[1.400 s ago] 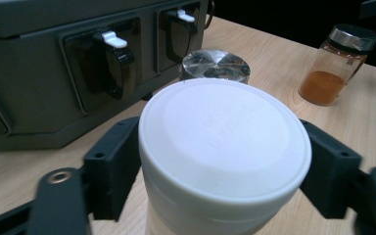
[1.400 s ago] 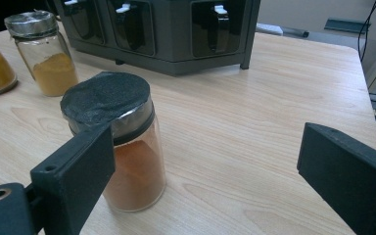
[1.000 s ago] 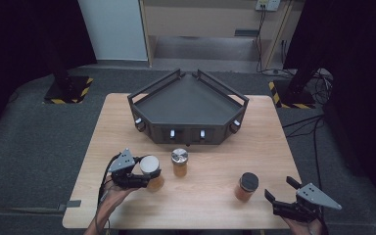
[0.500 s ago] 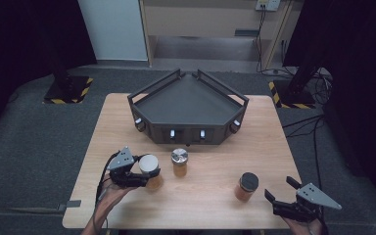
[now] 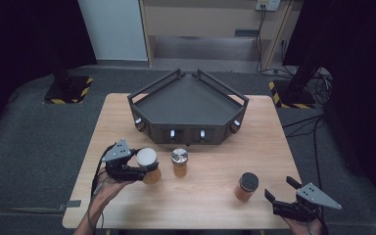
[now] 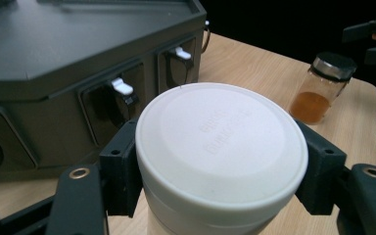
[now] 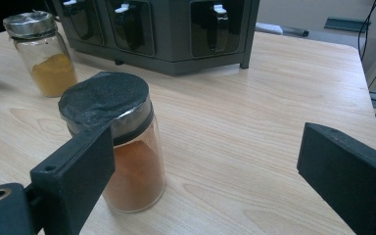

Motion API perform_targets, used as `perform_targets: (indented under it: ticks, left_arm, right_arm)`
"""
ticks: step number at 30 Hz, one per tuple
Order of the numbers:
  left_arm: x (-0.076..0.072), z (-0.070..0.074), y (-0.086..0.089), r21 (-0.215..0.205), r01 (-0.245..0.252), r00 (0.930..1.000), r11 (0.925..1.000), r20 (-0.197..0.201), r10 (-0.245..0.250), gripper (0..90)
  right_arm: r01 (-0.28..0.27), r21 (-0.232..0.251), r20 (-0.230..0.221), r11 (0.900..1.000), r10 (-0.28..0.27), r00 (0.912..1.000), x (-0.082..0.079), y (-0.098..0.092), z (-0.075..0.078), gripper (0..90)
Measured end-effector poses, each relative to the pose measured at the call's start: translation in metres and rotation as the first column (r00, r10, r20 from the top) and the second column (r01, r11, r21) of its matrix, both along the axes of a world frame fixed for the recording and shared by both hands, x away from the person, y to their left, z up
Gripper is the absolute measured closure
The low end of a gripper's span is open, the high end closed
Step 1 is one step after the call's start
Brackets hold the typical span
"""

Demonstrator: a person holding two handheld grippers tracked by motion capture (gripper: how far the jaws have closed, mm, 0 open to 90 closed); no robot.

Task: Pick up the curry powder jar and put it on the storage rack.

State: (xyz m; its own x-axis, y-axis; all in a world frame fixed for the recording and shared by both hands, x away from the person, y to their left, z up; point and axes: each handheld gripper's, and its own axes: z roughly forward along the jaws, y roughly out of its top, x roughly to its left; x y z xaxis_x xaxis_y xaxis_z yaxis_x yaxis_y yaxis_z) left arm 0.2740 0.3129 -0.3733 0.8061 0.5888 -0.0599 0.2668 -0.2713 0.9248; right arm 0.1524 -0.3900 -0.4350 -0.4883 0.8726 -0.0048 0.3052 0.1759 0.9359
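three jars stand out on the wooden table (image 5: 210, 196), all in front of the dark angular tray (image 5: 188, 105), which serves as the landmark here. the left gripper (image 5: 136, 170) has its jaws clamped on the white-lidded jar (image 5: 148, 165), one black pad pressed against each side just below the lid; in the left gripper view the white-lidded jar (image 6: 220, 156) sits squarely between those pads, with the tray's front wall and its white latches close behind it. the jar hangs in front of the tray's left front corner, and whether its base touches the table cannot be told from these views. the right gripper (image 5: 280, 192) has its jaws spread wide with nothing between them; in the right gripper view the black-lidded jar (image 7: 115, 142) of orange powder stands partly behind the left jaw, not gripped. that black-lidded jar (image 5: 246, 187) is in front of the tray's right front corner, well apart from it. the silver-lidded jar (image 5: 179, 162) stands just in front of the tray's middle. the white-lidded jar's lower body is cut off in the left gripper view, and the embossed lettering on its lid is too faint to read.
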Motion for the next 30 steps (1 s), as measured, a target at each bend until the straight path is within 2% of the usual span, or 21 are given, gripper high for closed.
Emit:
perform_targets:
  ticks: [7,12,17,24,30]
  left_arm:
    - [0.007,0.02,-0.003,0.01,-0.003,1.0,0.9999,0.008,0.003,31.9]
    - [0.012,0.027,-0.007,0.004,-0.012,0.9999,0.9999,0.004,0.012,31.9]
    - [0.018,0.039,-0.012,0.016,-0.014,0.9999,0.9998,0.004,0.013,31.9]
    - [0.028,0.058,-0.016,0.015,-0.023,0.9996,0.9996,0.019,0.022,31.9]
    - [0.037,0.072,-0.021,0.033,-0.04,0.999,0.9987,0.022,0.039,31.9]
  right_arm:
    - [0.0,0.002,-0.001,1.0,0.0,1.0,0.0,0.0,0.0,7.2]
    - [0.0,0.002,-0.001,1.0,0.0,1.0,0.0,0.0,0.0,7.2]
    - [-0.001,0.005,-0.001,1.0,0.001,1.0,0.0,-0.001,-0.001,7.2]
    - [-0.001,0.008,-0.001,1.0,0.001,1.0,0.0,-0.001,-0.001,7.3]
    - [-0.001,0.01,-0.001,1.0,0.001,1.0,0.001,-0.001,-0.001,7.5]
